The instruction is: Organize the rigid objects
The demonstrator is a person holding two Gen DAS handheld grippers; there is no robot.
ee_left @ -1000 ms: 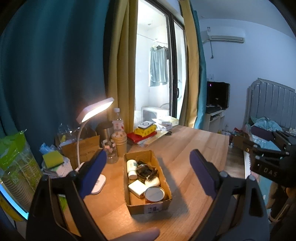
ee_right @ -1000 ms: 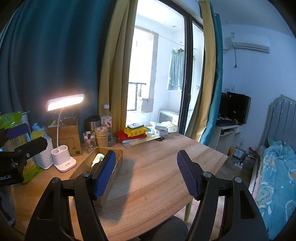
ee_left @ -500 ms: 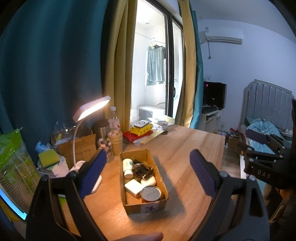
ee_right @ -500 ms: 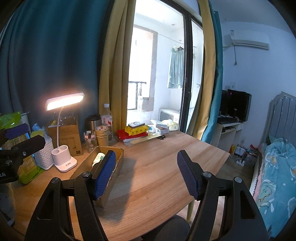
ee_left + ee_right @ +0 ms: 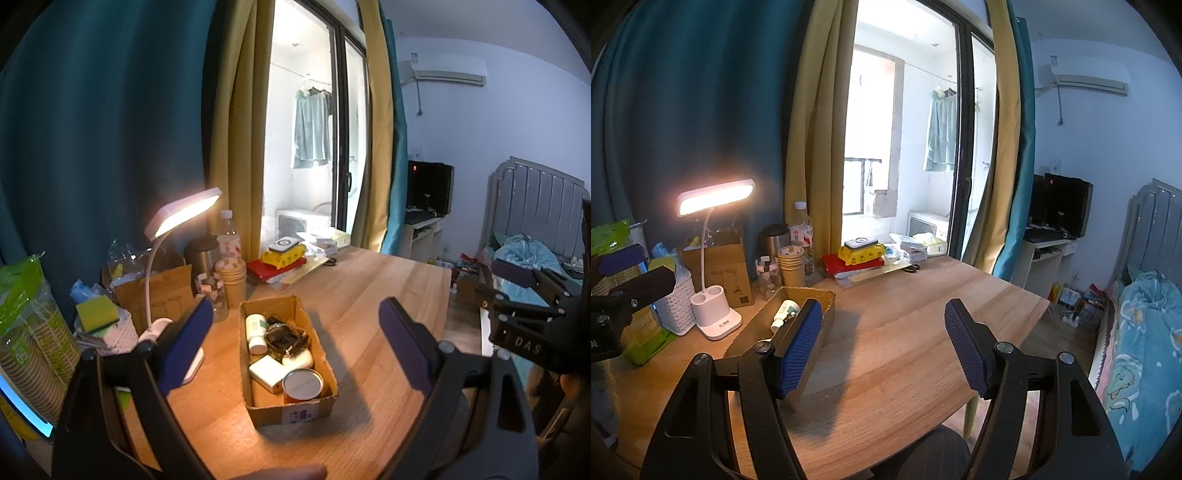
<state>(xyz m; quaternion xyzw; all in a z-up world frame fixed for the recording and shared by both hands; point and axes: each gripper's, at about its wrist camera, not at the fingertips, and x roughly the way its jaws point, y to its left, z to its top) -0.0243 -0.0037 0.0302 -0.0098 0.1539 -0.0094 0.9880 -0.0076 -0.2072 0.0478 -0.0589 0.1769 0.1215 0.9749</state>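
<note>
Both tools are held above the wooden surface [image 5: 373, 295] with nothing between their jaws: the left gripper [image 5: 295, 343] has its jaws released wide over the cardboard box [image 5: 295, 410], and the right gripper [image 5: 882, 347] is likewise spread, empty, just right of the same box [image 5: 750, 336]. The box holds the rigid objects together: a white bottle [image 5: 256, 330] at the far end, a dark strapped item [image 5: 284, 338] that cannot be identified, a white rectangular block [image 5: 266, 371], a small white rounded piece [image 5: 298, 359], and a round tin [image 5: 303, 384] at the near end. The open part of the surface around the box carries no loose items; a desk lamp [image 5: 173, 221], paper cups [image 5: 232, 284] and stacked books [image 5: 275, 267] stand along the far edge. Assessment: the objects lie gathered in the box, which fits either a completed gathering or a stock awaiting removal and sorting. The pictures do not settle which.
</note>
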